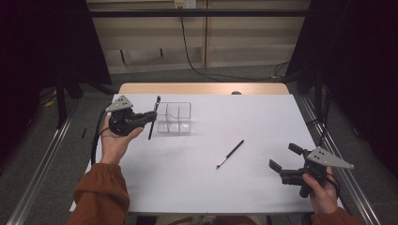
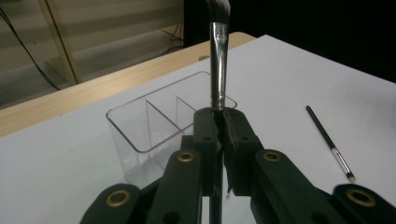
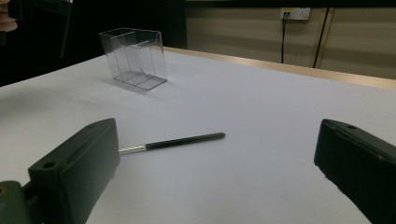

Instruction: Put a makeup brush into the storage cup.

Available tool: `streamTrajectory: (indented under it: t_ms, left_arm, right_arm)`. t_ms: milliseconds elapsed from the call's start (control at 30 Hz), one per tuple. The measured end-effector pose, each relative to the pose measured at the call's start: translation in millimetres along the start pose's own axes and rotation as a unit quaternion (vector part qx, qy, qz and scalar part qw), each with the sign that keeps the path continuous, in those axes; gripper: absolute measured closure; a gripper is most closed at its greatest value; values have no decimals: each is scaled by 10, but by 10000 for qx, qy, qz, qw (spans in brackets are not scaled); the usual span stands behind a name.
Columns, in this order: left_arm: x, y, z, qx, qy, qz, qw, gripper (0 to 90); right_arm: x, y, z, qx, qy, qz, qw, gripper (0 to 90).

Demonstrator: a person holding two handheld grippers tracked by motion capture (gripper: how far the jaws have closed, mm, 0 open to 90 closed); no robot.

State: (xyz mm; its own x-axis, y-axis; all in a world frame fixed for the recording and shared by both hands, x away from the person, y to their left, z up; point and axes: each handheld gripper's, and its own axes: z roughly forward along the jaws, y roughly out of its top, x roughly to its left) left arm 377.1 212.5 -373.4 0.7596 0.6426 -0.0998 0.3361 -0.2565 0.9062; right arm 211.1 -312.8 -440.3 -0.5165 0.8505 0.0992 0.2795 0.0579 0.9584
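A makeup brush (image 2: pixel 218 56) is held upright, bristles up, in the closed jaws of the left gripper (image 1: pixel 151 115), just beside the near left corner of a clear plastic organizer (image 1: pixel 174 117) on the white table (image 1: pixel 263 122). The grip is taken low on the metal collar and handle, so that the long lower end hangs free below the jaws; held like this, the handle appears meant to be lowered end-first into one of the open-topped compartments. From the high view the brush is seen outside the organizer's left wall, not yet over any compartment; whether it touches that wall cannot be told. The organizer is stood upright with its openings upward, toward the far left of the table, where things can be dropped into it from above. A second, thinner brush (image 1: pixel 230 153) is left lying flat on the table, well to the right of the organizer and nearer the person, its pale tip pointed toward the near edge. The right gripper (image 1: pixel 285 162) is held farther still from the organizer, at the table's near right corner, jaws spread wide and holding nothing, turned toward the lying brush as though made ready for it. By count: two brushes, one organizer with three compartments visible, two grippers.
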Motion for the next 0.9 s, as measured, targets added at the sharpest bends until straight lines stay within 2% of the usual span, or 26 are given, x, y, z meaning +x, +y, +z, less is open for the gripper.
streamTrajectory:
  t_ms: [300,900]
  left_arm:
    - [-17,42,0,-168,2,69,9998,846]
    - [-46,310,80,-494,103,112,9987,846]
  right_arm:
    - [-2,0,-1,-7,-5,-1,10000,0]
    - [-1,0,-4,-8,5,-9,10000,0]
